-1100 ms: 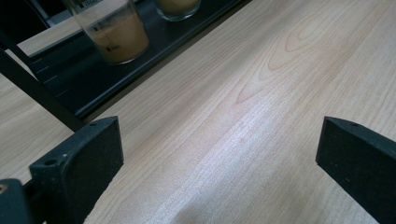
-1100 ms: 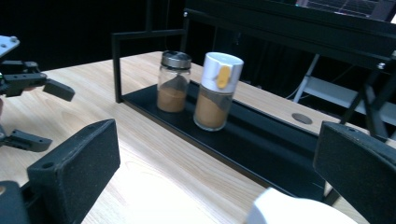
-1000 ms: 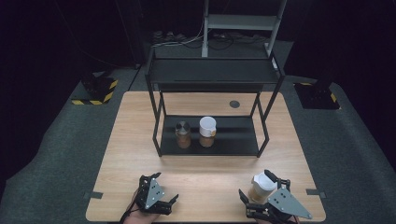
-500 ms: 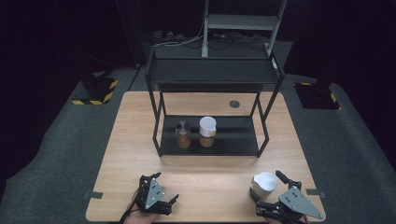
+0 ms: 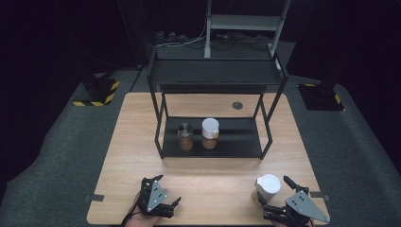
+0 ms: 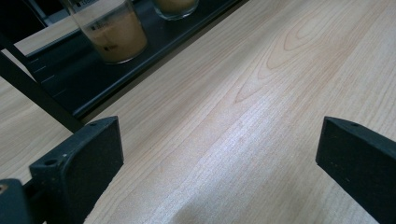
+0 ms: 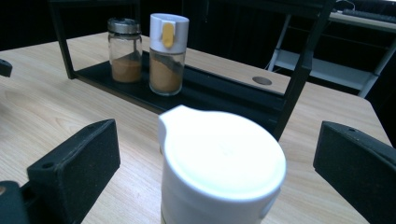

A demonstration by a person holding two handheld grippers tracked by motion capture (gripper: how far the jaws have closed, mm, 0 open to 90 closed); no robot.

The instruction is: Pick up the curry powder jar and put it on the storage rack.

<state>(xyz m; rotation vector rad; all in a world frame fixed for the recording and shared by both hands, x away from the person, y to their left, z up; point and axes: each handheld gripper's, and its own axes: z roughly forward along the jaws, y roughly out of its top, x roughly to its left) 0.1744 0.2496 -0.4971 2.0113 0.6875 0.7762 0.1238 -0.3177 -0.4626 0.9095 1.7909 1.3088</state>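
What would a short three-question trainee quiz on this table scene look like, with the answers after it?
1. True or false: the right gripper is clamped on the white-lidded jar.
2. How many spice jars stand on the black rack's lower shelf?
3. Which shelf jar has the white cap with a yellow tab: A, the metal-lidded spice jar, or B, the taller spice jar?

Key: 1. False; its jaws stand open on either side of the jar, apart from it. 2. Two. 3. B.
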